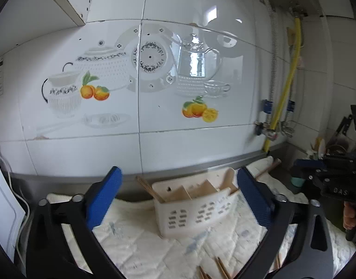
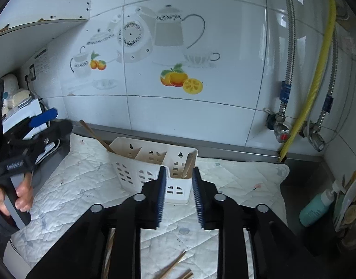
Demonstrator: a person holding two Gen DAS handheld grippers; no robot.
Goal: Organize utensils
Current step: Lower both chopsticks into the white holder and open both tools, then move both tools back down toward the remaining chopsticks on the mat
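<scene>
A white plastic utensil caddy [image 1: 196, 211] [image 2: 136, 172] with three compartments stands on a quilted mat. Chopsticks [image 1: 150, 189] [image 2: 94, 137] lean out of its left compartment, and a wooden spoon [image 1: 229, 179] [image 2: 188, 165] stands in the right one. More chopsticks [image 1: 220, 267] [image 2: 175, 265] lie loose on the mat near me. My left gripper [image 1: 179, 172] [image 2: 54, 121] is wide open in front of the caddy, with nothing held. My right gripper [image 2: 179, 169] [image 1: 317, 169] stands just before the caddy's right end, its jaws a little apart and empty.
The white mat [image 2: 80, 186] covers a steel counter against a tiled wall. Pipes, valves [image 2: 282, 134] and a yellow hose [image 2: 317, 74] run down the right corner. A teal bottle [image 2: 315, 209] and a jar of tools [image 2: 349, 200] stand far right. A white appliance [image 2: 27, 107] sits at left.
</scene>
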